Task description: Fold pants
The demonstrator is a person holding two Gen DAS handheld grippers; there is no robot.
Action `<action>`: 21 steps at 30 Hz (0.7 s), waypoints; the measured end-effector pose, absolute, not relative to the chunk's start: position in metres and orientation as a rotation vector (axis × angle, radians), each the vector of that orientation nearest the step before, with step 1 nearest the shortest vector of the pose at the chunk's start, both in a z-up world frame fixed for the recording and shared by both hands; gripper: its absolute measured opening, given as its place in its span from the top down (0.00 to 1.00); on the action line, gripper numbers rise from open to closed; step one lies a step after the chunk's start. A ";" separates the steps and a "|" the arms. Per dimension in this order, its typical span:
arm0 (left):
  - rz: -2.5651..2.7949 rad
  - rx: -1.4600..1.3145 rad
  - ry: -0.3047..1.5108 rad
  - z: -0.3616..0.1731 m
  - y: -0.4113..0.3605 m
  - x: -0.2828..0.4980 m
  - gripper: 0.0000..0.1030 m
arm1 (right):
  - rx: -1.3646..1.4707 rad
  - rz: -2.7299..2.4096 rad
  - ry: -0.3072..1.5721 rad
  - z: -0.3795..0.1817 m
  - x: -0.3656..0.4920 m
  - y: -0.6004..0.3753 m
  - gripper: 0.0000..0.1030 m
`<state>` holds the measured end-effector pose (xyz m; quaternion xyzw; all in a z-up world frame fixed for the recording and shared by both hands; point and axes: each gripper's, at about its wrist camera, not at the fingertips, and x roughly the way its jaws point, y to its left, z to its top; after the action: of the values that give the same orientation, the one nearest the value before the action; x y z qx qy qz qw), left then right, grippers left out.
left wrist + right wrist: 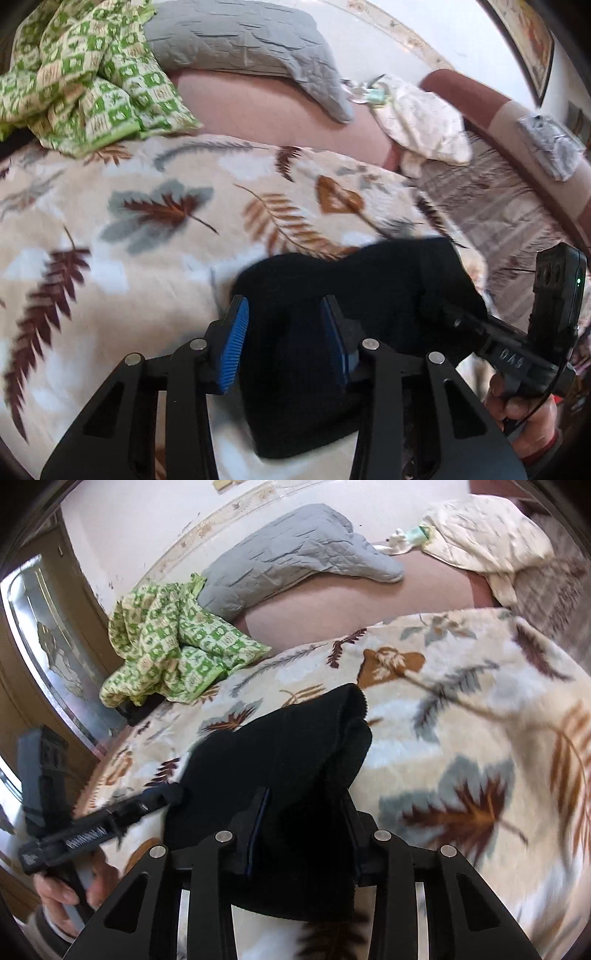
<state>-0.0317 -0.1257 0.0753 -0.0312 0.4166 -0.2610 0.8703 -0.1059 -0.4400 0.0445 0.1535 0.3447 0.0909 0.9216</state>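
Observation:
The black pants (369,280) are bunched up over a leaf-print blanket (147,221). My left gripper (284,314) has its blue pads (236,343) on either side of a thick fold of the fabric and is shut on it. To the right, the right gripper (461,325), held in a hand, bites into the same garment's edge. In the right wrist view the pants (295,738) drape over my right gripper (306,794) and hide its pads, which are shut on the cloth. The left gripper (162,797) grips the fabric at the left.
A crumpled green checked cloth (85,85) lies at the blanket's far left. Behind it are a grey quilted pillow (240,37) and a cream cloth (424,122) on a pink mattress. A brown padded edge (480,99) runs along the right. A glazed door (44,627) stands left.

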 end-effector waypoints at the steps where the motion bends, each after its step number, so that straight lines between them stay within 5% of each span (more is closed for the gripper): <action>1: -0.534 -0.051 0.885 0.070 -0.128 -0.026 0.62 | 0.282 0.147 0.739 0.037 -0.093 -0.437 0.61; 11: -0.519 -0.052 0.915 0.055 -0.128 -0.034 0.50 | 0.151 -0.027 0.785 0.036 -0.109 -0.451 0.51; 14: -0.533 -0.099 0.900 0.061 -0.123 -0.043 0.36 | 0.180 0.052 0.714 0.054 -0.125 -0.445 0.51; 16: -0.529 -0.092 0.888 0.062 -0.125 -0.048 0.36 | 0.152 0.149 0.707 0.054 -0.129 -0.430 0.56; 19: -0.522 -0.052 0.897 0.056 -0.132 -0.054 0.36 | 0.061 0.144 0.832 0.028 -0.121 -0.410 0.80; 21: -0.508 -0.021 0.903 0.050 -0.137 -0.057 0.36 | 0.056 0.116 0.858 0.013 -0.118 -0.408 0.80</action>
<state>-0.0573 -0.1371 0.0504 -0.0101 0.4316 -0.2426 0.8688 -0.1180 -0.4080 0.0128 0.0271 0.4157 0.0563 0.9073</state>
